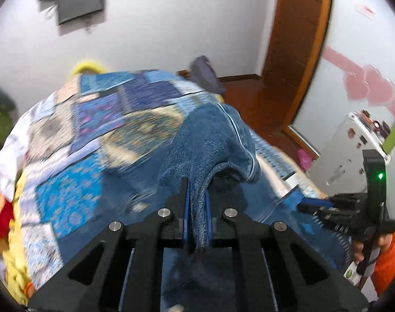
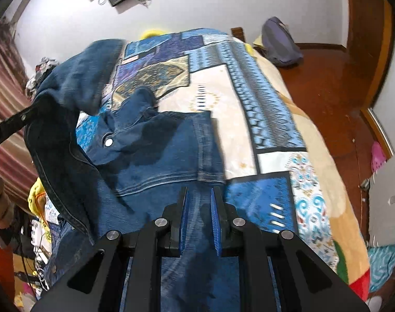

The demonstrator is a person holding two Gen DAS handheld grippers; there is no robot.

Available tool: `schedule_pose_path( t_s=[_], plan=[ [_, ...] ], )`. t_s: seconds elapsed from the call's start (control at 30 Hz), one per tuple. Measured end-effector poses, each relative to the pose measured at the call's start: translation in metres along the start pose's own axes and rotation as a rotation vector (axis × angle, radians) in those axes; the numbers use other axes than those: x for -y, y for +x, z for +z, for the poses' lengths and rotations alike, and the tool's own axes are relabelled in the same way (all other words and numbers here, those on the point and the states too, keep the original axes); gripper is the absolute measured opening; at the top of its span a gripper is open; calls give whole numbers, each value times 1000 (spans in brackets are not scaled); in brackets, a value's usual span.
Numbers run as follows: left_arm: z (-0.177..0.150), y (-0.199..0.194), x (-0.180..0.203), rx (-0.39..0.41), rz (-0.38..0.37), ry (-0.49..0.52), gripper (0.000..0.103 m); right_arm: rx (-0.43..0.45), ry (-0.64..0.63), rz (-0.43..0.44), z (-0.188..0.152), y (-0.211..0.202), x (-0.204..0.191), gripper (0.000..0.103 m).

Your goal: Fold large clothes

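progress: early-to-middle I'd say. The denim jacket is partly flat on the patchwork bedspread, but one side is hoisted up in the air, so the fold isn't laid down yet. No tidy stack anywhere.

left gripper: clamped on a thick hem or edge of the jacket, the cloth pinched between the blue pads and draping forward over the tips.

right gripper: jaws parted, nothing between them, hovering just over the near part of the denim. Can't tell if it's touching the fabric.

where the jacket is: on the bed, near edge and left side in the right wrist view, with a snap button showing on the flat bit.

long axis: looks like it runs from the near edge away toward the wall, roughly along the bed. Lifted part rises to the left.

left to do: probably bring the raised side over and down, smooth it, then fold again. Pretty blurry though, so that's a guess.
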State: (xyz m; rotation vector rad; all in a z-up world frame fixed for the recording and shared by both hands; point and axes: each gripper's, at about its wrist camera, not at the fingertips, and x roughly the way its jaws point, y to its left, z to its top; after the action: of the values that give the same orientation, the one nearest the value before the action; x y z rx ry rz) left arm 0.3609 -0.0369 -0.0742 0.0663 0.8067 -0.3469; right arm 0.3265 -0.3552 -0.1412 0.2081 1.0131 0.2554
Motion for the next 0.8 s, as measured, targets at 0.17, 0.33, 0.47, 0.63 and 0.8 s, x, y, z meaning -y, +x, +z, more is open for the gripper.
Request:
schedule_pose_path(
  t_s=[0.17, 0.33, 0.47, 0.63, 0.8],
  plan=[
    [-65, -2, -63, -74, 60, -95, 9, -93, -88, -72, -15, 34, -18, 12],
    [-143, 12, -113, -213, 19, -246, 12, -132, -176, -167, -35, 50, -27, 12],
    [-195, 26, -126, -285, -48, -340, 30, -138, -226, -234, -39, 49, -37, 14],
    [-213, 13, -136, -241, 26, -403, 68, -141, -232, -267, -41, 48, -40, 14],
    [-208, 1, -147, -248, -13, -440, 72, -143, -236, -270, -44, 45, -38, 15]
  ],
)
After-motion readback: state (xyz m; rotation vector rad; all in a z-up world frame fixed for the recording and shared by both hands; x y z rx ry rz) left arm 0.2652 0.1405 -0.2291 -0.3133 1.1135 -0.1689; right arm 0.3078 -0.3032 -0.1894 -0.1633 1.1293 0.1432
